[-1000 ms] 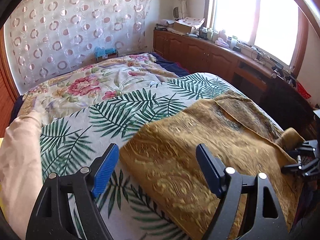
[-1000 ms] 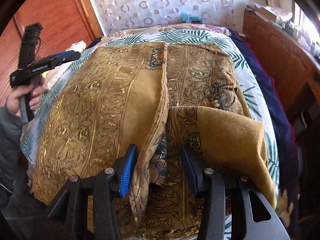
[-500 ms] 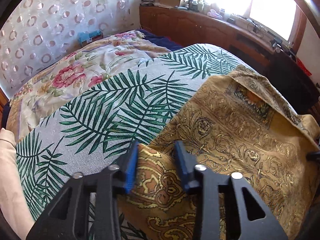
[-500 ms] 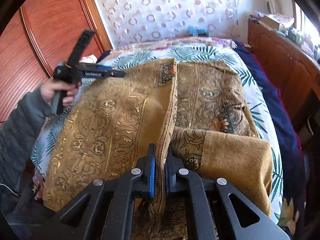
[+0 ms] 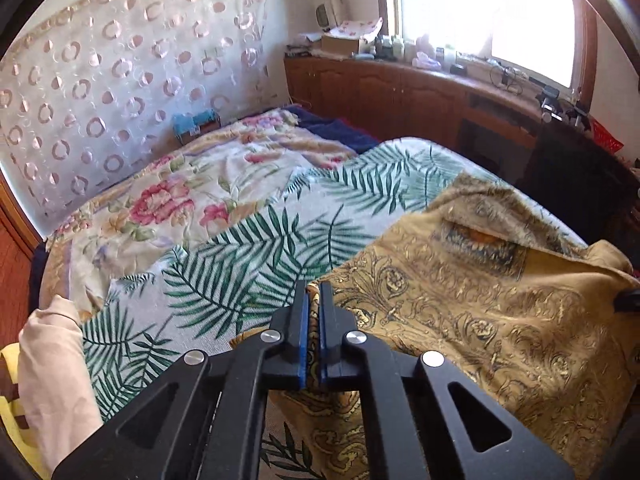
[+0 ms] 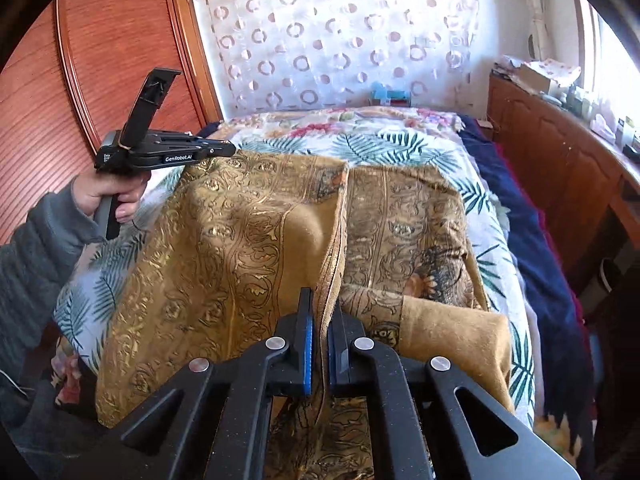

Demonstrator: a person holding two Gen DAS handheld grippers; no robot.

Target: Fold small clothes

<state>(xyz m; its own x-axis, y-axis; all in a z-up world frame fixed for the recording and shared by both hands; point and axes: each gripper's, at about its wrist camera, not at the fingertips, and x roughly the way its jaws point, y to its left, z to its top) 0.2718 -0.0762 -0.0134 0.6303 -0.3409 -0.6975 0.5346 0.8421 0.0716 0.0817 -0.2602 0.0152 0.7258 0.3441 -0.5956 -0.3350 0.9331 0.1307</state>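
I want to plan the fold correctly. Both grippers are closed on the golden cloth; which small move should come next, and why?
Probably lift both together and carry the held edge across. The left gripper and right gripper each pinch the golden cloth, whose raised flap stands above the layer lying on the palm-leaf bedspread.

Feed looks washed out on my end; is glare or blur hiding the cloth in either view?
Left wrist view: the window is blown out white, but the gold cloth reads clearly, slightly soft, clamped in the left gripper. Right wrist view: glare only at the right edge; the cloth's patterned fold is sharp in the right gripper. Fisheye bends both frames' edges.
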